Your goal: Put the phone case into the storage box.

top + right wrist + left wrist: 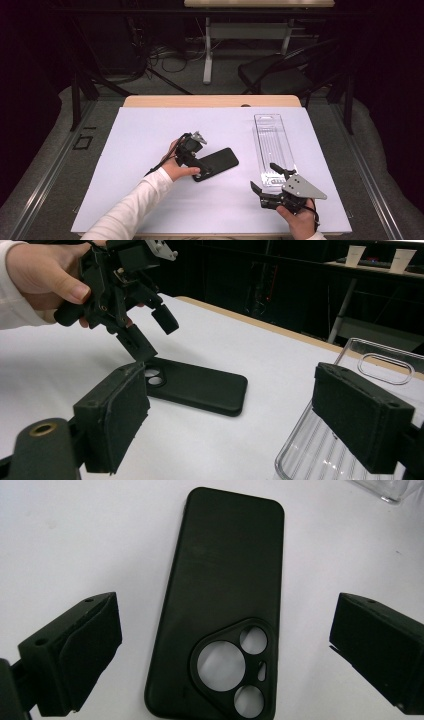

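Observation:
A black phone case point(220, 161) lies back up on the white mat point(150, 150), its camera cut-outs toward the person. My left gripper point(202, 167) hangs over that end, open, one jaw on each side of the case point(220, 580) and apart from it. In the right gripper view the left gripper point(152, 335) tilts down over the case point(200, 387). A clear plastic tray point(272, 145) lies lengthwise at the right. My right gripper point(263, 176) is open at the tray's near end, with the tray's rim point(310, 450) just ahead of its right jaw.
The table's wooden far edge point(210, 101) runs behind the mat. Beyond it are a dark chair point(280, 72), a desk leg point(207, 50) and floor cables point(165, 60). Two paper cups point(355, 255) stand on a far shelf. Bare mat lies left of the case.

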`<action>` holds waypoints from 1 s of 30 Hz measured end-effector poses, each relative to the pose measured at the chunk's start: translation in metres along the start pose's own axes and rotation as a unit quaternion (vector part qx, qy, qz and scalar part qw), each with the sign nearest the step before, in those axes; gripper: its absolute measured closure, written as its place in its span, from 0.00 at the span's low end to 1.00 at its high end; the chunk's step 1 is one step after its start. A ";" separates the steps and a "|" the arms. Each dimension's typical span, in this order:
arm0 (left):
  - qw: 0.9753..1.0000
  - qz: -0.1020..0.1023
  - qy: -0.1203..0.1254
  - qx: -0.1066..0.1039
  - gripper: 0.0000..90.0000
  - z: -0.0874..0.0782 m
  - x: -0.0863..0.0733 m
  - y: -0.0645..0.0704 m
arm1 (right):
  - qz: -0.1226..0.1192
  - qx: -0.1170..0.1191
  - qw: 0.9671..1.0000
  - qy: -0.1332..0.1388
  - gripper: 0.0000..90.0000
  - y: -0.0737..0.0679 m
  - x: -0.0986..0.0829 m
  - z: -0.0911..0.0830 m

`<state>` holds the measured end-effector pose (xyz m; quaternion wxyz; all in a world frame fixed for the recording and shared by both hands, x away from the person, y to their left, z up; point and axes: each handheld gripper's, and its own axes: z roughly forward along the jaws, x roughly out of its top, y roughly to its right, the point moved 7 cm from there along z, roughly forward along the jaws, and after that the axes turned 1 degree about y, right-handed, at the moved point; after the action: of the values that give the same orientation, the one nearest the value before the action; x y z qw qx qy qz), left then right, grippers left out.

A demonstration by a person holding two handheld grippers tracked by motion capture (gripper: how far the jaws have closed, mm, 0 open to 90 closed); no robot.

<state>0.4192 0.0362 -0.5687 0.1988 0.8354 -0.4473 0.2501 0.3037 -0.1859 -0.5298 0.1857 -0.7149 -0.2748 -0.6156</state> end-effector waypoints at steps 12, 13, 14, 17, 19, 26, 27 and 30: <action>1.000 0.015 -0.010 -0.021 0.01 0.016 0.001 0.004 | -0.001 0.001 1.000 -0.001 0.16 0.000 0.000 0.000; 0.999 0.022 -0.013 -0.020 0.01 0.018 0.000 0.003 | -0.001 0.001 1.000 -0.001 0.16 0.000 0.000 0.000; 1.000 0.017 -0.011 -0.021 0.01 0.019 0.001 0.003 | -0.002 0.001 1.000 0.000 0.16 0.000 0.000 0.000; 0.999 0.024 -0.016 -0.021 0.01 0.023 0.000 0.002 | 0.000 0.001 1.000 -0.001 0.16 0.000 0.000 0.000; 0.999 0.023 -0.016 -0.022 0.01 0.026 0.000 0.001 | 0.000 0.001 1.000 -0.001 0.16 0.000 0.000 0.000; 0.999 0.024 -0.020 -0.027 0.01 0.034 -0.001 -0.002 | -0.001 0.002 1.000 -0.002 0.16 -0.001 -0.001 0.000; 0.999 0.021 -0.018 -0.027 0.01 0.035 -0.001 -0.002 | 0.000 0.002 1.000 -0.002 0.16 -0.001 -0.001 0.000; 0.999 0.018 -0.018 -0.027 0.01 0.038 -0.001 -0.002 | 0.001 0.002 1.000 -0.002 0.16 -0.001 -0.001 0.000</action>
<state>0.4301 0.0166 -0.6000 0.2082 0.8259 -0.4726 0.2262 0.3034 -0.1854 -0.5306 0.1868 -0.7162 -0.2759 -0.6132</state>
